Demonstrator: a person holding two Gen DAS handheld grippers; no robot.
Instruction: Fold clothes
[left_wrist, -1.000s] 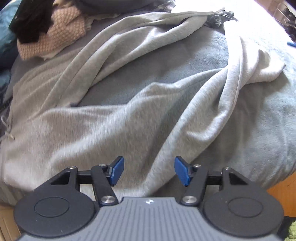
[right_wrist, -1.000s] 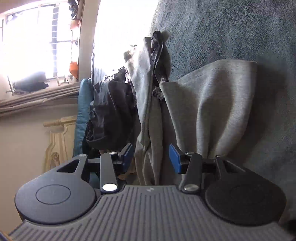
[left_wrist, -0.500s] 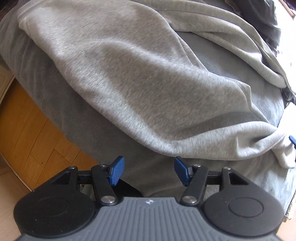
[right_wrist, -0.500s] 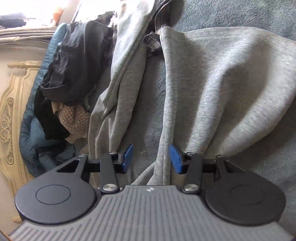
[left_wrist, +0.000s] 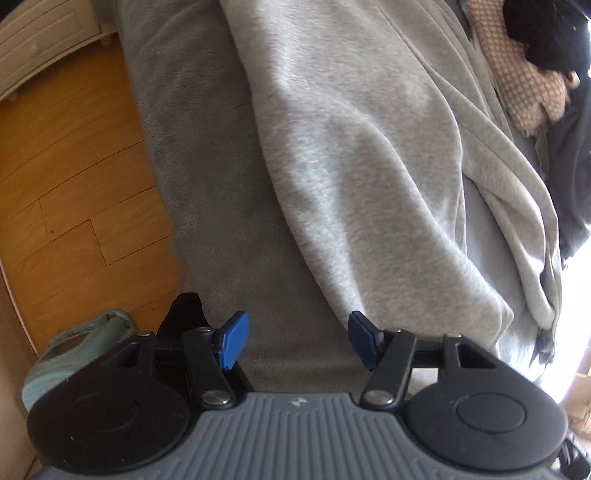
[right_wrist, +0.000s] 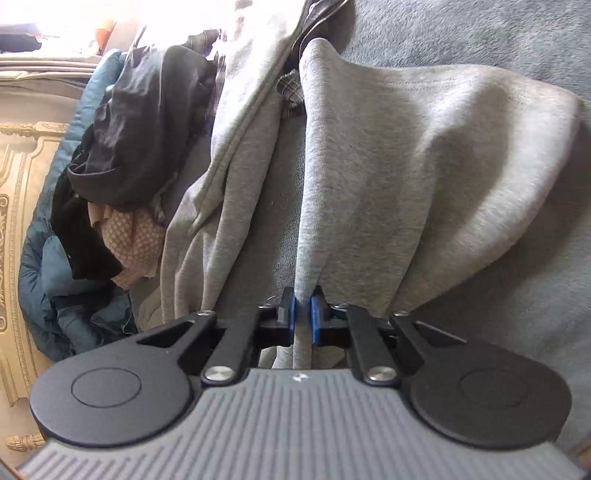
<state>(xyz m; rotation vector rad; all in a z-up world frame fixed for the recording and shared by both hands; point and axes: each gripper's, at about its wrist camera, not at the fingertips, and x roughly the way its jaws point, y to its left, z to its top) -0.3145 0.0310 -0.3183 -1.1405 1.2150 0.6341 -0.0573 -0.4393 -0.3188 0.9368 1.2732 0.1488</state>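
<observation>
The grey garment (right_wrist: 424, 177) lies spread on the grey blanket (left_wrist: 221, 221). The right gripper (right_wrist: 303, 314) has just closed and pinches a fabric edge. The left gripper (left_wrist: 295, 339) hangs half open and empty above the blanket; seat it over the near hem before closing.

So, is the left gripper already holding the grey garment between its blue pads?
No, the left gripper stands open over the grey blanket, and the light grey garment only lies beside its right pad, not clamped.
</observation>
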